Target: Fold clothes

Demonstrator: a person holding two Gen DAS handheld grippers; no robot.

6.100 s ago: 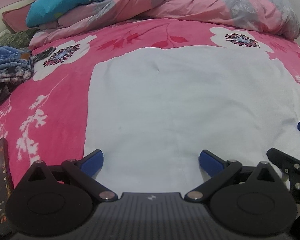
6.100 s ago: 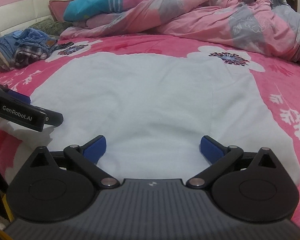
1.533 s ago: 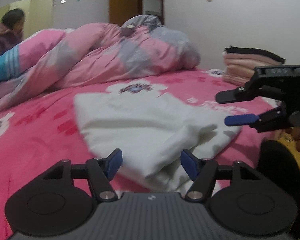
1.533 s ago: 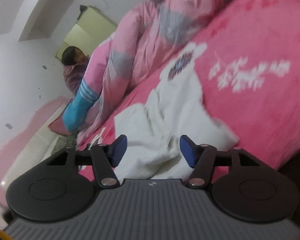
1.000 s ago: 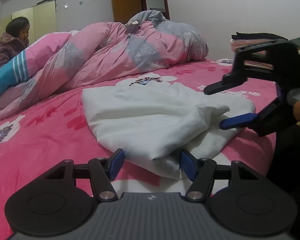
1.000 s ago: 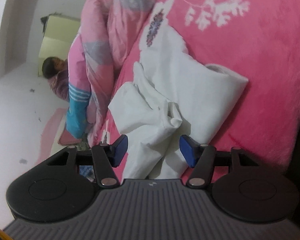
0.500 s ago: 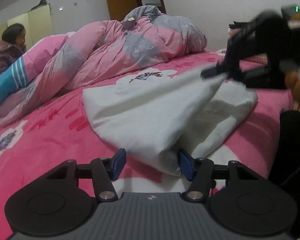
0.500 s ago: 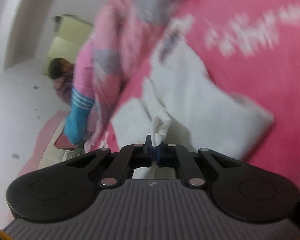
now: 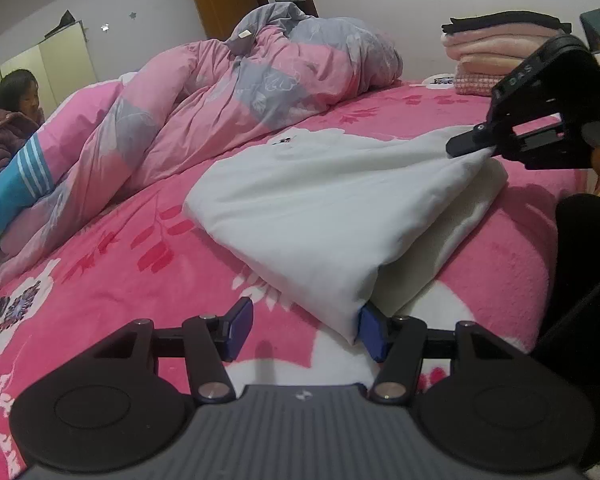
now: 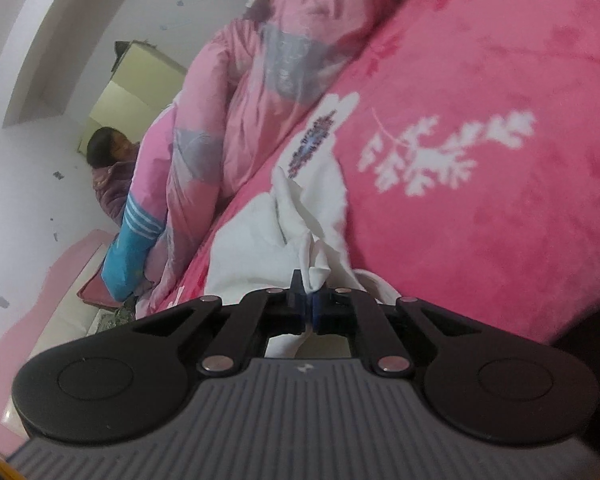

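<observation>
A white garment point(image 9: 332, 216) lay partly folded on a pink flowered bed point(image 9: 112, 264), its long axis running away from the camera toward a heaped quilt point(image 9: 236, 92). The right gripper point(image 10: 307, 309) was clenched on a bunched corner, lifting it taut. The left gripper point(image 9: 304, 330) stood released, one finger point(image 9: 370, 334) touching the near folded corner, so it looked nearer for the next grasp.

Even indoor light, strong fisheye bending
Soft shadows lie under the white garment point(image 9: 320, 208); the right wrist view looks softer, dark corners frame both.
</observation>
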